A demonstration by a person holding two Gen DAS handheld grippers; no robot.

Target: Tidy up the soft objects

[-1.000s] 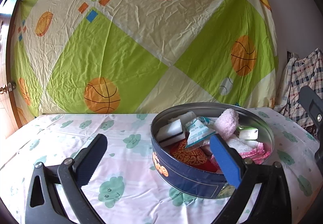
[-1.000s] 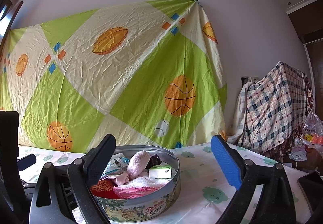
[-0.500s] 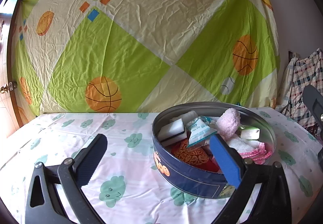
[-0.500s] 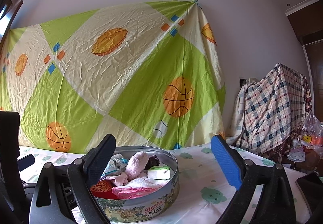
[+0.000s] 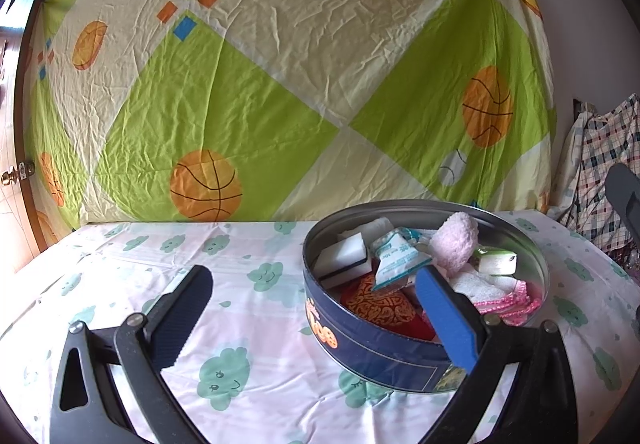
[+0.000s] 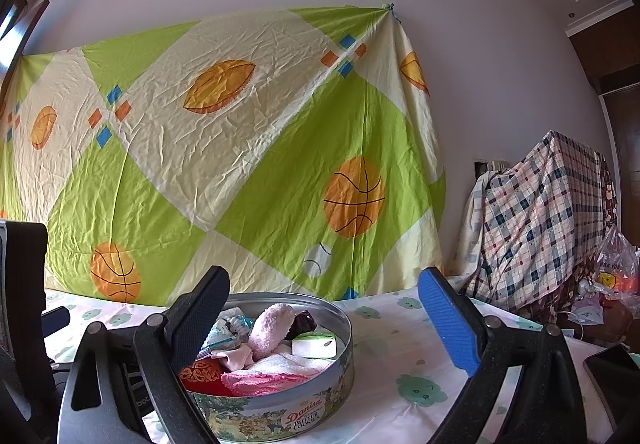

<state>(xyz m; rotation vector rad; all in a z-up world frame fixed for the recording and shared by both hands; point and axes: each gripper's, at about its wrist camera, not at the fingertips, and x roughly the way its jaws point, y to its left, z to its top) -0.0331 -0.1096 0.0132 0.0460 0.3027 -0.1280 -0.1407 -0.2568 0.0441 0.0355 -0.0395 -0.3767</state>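
Left wrist — left tool point(image 5: 312, 308) open | tin point(image 5: 376, 350) full

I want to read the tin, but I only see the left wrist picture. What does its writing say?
Observer: In the right wrist view, the cookie tin reads Danisa Butter Cookies.
Operator: Is anything hiding behind the pink fluffy cloth?
Observer: Yes, a dark maroon item sits right behind it; I cannot tell what it is.
Operator: Are the right tongs holding something?
Observer: No, they are open and empty.
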